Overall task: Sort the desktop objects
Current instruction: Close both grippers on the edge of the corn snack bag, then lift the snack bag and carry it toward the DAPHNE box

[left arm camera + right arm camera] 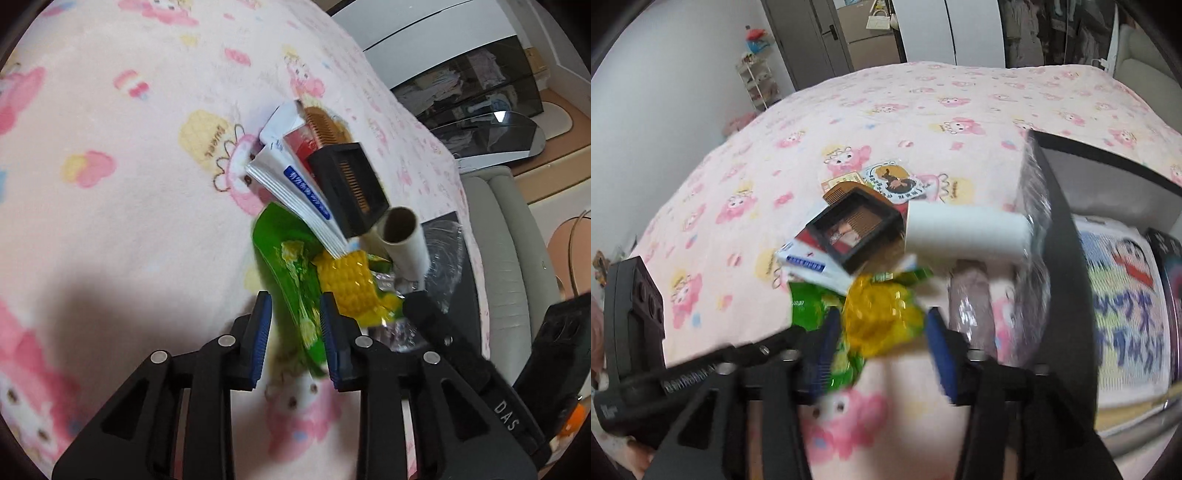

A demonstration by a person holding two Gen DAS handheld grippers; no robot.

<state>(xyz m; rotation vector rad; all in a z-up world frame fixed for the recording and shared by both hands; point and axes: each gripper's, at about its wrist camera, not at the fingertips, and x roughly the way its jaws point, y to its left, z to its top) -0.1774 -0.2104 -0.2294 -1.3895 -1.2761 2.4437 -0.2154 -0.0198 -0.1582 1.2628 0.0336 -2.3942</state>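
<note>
A heap of small things lies on a bed covered by a pink cartoon blanket (129,184). In the heap, a black box (349,188) leans on a stack of white sachets (295,199), with a brown comb (325,127) and a red packet (301,142) behind it. A cardboard tube (404,236) lies at the box's near corner. Below these sit a green wrapper (291,266) and a yellow corn pack (349,282).

The left tongs (295,332) are apart, their blue pads on either side of the green wrapper's lower edge; whether they touch it cannot be told. The right tongs (882,347) are also apart, with the corn pack (879,314) between the pads, which are not closed on it. In the left view the right tool's black finger lies just beside the corn pack.

From the right wrist, the box (855,229) sits in the middle of the heap, the tube (964,236) to its right, and a round sticker (894,182) behind it. A dark bin (1063,236) lined with clear film stands at the right, touching the tube's far end. A cartoon-print cloth (1123,302) lies beyond the bin.
</note>
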